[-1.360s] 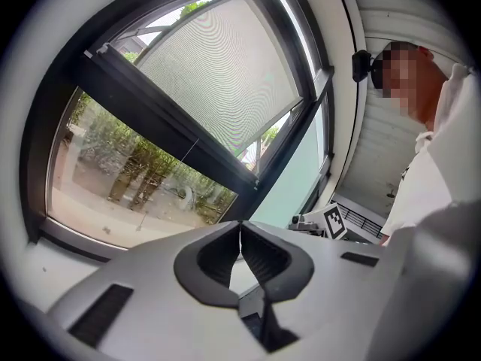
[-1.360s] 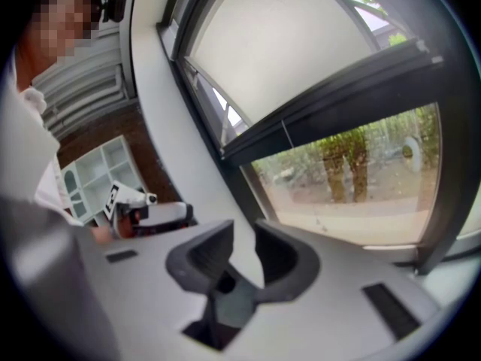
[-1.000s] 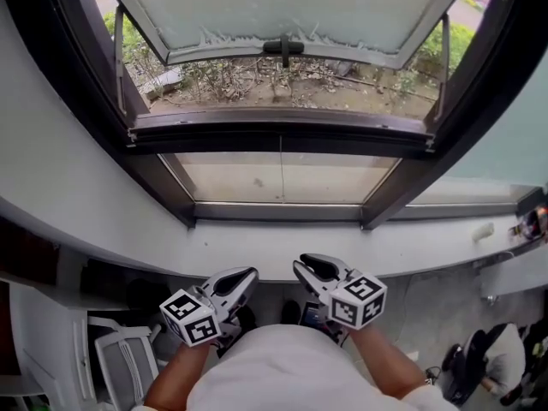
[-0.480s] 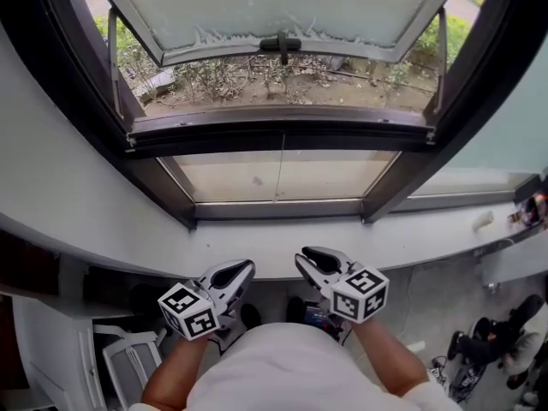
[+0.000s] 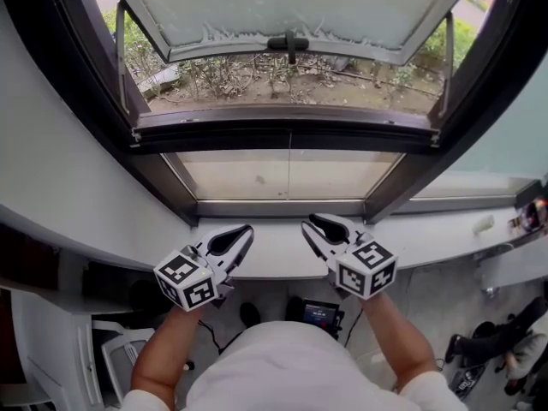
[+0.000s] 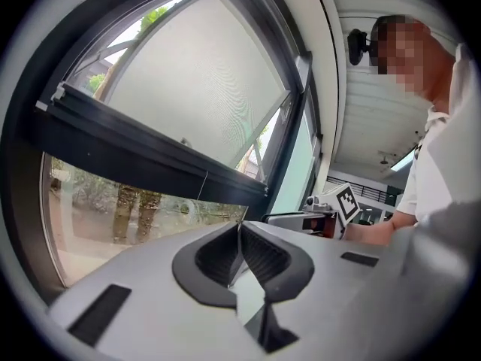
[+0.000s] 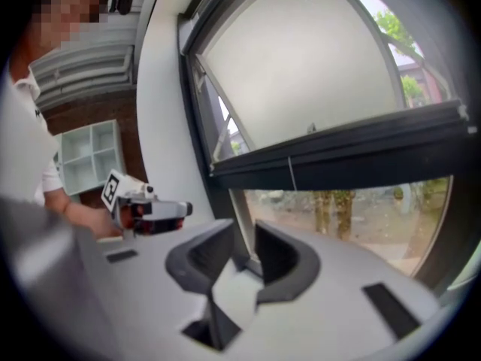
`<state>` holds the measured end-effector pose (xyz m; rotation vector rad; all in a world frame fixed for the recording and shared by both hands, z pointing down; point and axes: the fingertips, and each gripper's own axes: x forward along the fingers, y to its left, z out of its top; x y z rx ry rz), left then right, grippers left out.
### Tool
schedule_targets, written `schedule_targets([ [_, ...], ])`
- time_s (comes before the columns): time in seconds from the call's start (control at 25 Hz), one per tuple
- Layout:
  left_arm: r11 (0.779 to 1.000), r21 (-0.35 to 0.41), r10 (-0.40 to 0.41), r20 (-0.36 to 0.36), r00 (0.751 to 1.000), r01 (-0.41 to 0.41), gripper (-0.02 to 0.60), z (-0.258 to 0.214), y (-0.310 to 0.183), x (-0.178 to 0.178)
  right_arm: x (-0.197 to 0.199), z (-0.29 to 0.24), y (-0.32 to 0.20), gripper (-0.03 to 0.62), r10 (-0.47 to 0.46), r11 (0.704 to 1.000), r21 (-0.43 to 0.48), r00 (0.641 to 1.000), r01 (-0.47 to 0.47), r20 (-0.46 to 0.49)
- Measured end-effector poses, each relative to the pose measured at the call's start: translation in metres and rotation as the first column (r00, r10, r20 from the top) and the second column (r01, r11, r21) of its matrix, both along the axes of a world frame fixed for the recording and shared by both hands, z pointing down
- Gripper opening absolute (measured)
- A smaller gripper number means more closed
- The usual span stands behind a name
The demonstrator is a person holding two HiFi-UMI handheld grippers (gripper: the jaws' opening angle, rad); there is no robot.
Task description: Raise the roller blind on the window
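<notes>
The dark-framed window (image 5: 282, 135) fills the wall ahead, its upper sash tilted outward with a pale frosted panel (image 5: 291, 7). A thin cord (image 5: 289, 157) hangs from the dark cross bar over the lower pane, and the cord (image 6: 204, 188) also shows in the left gripper view and, as the cord (image 7: 291, 173), in the right gripper view. My left gripper (image 5: 244, 231) is over the white sill, shut and empty, its tips (image 6: 239, 228) touching. My right gripper (image 5: 312, 223) sits beside it, jaws a little apart with nothing between them (image 7: 244, 235). Both point at the lower pane, well short of the cord.
A white sill (image 5: 274, 259) runs under the window, and pale wall flanks it on both sides. Below the sill are a small screen (image 5: 318, 313) and a white chair (image 5: 120, 358). Someone sits at the lower right (image 5: 505, 349). A white shelf unit (image 7: 86, 156) stands behind.
Both grippers have risen and moved forward from below the sill's edge to over the sill, each rolling slightly. Their jaws look unchanged.
</notes>
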<state>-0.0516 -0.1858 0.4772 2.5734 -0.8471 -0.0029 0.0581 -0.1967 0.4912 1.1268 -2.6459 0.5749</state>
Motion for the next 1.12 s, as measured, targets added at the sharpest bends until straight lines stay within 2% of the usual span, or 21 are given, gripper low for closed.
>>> schedule_targets([
  [0.4, 0.992, 0.125, -0.03, 0.084, 0.996, 0.02, 0.023, -0.036, -0.059, -0.001, 0.008, -0.037, -0.049, 0.098, 0.01, 0.993, 0.119, 0.997, 0.0, -0.083],
  [0.56, 0.987, 0.161, -0.041, 0.138, 0.99, 0.019, 0.023, -0.041, -0.077, 0.001, 0.011, -0.046, -0.066, 0.098, 0.019, 0.988, 0.155, 0.992, 0.0, -0.121],
  [0.68, 0.983, 0.182, -0.03, 0.189, 0.981, -0.005, 0.023, -0.042, -0.089, 0.005, 0.014, -0.051, -0.079, 0.098, 0.028, 0.981, 0.193, 0.982, 0.009, -0.185],
  [0.8, 0.978, 0.205, -0.012, 0.26, 0.966, -0.043, 0.023, -0.039, -0.1, 0.008, 0.015, -0.055, -0.093, 0.098, 0.037, 0.973, 0.229, 0.968, 0.022, -0.249],
  [0.96, 0.968, 0.242, -0.028, 0.354, 0.935, -0.062, 0.032, -0.038, -0.118, 0.005, 0.015, -0.059, -0.11, 0.098, 0.043, 0.961, 0.271, 0.938, 0.055, -0.344],
  [1.12, 0.953, 0.285, -0.036, 0.446, 0.894, -0.103, 0.104, -0.041, -0.132, 0.002, 0.019, -0.058, -0.129, 0.098, 0.067, 0.944, 0.315, 0.876, 0.099, -0.478],
])
